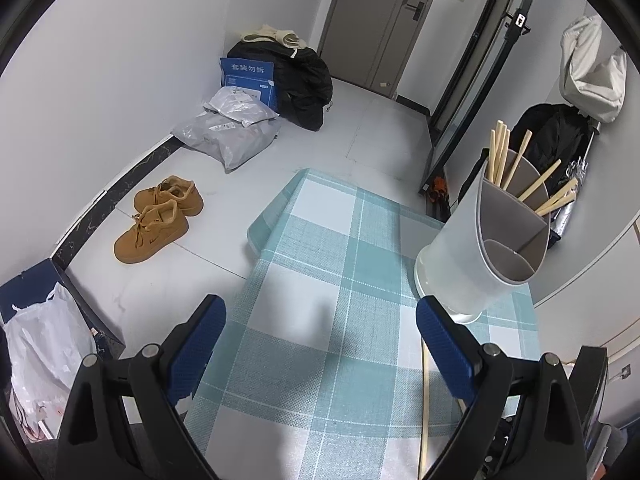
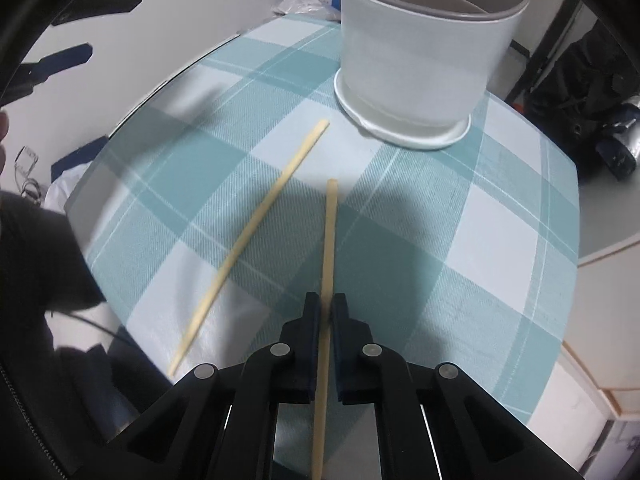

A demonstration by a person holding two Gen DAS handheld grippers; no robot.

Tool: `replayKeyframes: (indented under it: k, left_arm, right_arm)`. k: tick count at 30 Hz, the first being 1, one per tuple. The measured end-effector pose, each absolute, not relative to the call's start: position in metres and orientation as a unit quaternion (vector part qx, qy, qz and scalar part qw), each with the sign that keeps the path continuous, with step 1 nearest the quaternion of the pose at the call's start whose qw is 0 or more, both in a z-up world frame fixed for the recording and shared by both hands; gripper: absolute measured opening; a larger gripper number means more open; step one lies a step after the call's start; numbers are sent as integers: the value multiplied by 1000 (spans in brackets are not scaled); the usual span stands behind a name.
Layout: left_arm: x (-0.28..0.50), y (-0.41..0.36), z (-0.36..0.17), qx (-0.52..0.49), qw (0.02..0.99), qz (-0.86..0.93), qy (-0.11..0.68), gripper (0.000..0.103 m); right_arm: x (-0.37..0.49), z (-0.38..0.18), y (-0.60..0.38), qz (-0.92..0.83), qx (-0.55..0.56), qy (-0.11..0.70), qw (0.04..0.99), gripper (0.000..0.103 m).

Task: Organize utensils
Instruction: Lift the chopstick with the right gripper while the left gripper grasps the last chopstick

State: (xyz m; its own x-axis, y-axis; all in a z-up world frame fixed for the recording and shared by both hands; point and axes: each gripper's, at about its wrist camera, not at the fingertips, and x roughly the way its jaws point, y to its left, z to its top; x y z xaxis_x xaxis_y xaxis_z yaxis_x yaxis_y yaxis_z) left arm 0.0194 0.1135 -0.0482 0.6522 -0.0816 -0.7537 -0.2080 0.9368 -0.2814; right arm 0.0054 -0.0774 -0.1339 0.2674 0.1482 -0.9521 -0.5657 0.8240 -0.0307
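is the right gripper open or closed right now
Shut: the right gripper has its jaws clamped on a chopstick pointing toward the holder.

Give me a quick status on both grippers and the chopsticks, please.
Left gripper open, empty, over the table. Right gripper shut on one chopstick. Second chopstick loose on the tablecloth. Utensil holder ahead, path clear.

Matt woven-look checked cloth (image 2: 400, 240) on counter; smooth plastic holder (image 2: 420, 60), probably; pale wooden chopsticks (image 2: 256, 232), matt.
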Motion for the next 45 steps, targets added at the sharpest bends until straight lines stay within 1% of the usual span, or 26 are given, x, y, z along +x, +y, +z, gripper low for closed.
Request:
replayKeyframes:
  k: [3, 5, 7, 15, 17, 18, 19, 21, 24, 28, 35, 40, 45]
  left_arm:
    - [21, 115, -50, -179, 890, 36, 418, 93]
    - [22, 114, -52, -180, 888, 39, 422, 93]
    - [23, 115, -52, -183, 886, 42, 424, 93]
    - [23, 118, -53, -180, 889, 41, 419, 93]
    - [24, 118, -55, -180, 887, 42, 424, 93]
    - [25, 119, -56, -180, 886, 42, 425, 93]
    - [25, 119, -58, -179, 886, 43, 426, 93]
    - [27, 117, -59, -173, 886, 43, 427, 93]
    - [28, 114, -63, -165, 885, 42, 434, 93]
    - [28, 104, -68, -149, 881, 30, 447, 93]
    - [32, 74, -85, -127, 861, -23, 492, 93]
    - [35, 45, -92, -95, 847, -46, 521, 93]
    - [43, 26, -97, -69, 838, -44, 540, 93]
  right_arm:
    - [10, -134, -76, 233, -188, 557, 774, 9]
    - [18, -135, -72, 233, -190, 553, 777, 14]
    - [29, -135, -68, 235, -182, 552, 779, 15]
    - [72, -136, -50, 237, -173, 550, 782, 16]
    - [78, -136, -45, 237, -174, 551, 781, 14]
    - [79, -136, -44, 238, -173, 551, 781, 8]
    - [79, -136, -45, 239, -172, 552, 780, 5]
    - [81, -135, -45, 238, -163, 553, 781, 5]
    - [76, -129, -56, 237, -133, 549, 791, 5]
    - [77, -112, -82, 234, -67, 533, 810, 5]
    - [84, -88, -147, 214, 93, 495, 837, 5]
    - [84, -79, -206, 200, 205, 463, 839, 5]
    - [92, -80, -236, 168, 258, 448, 839, 5]
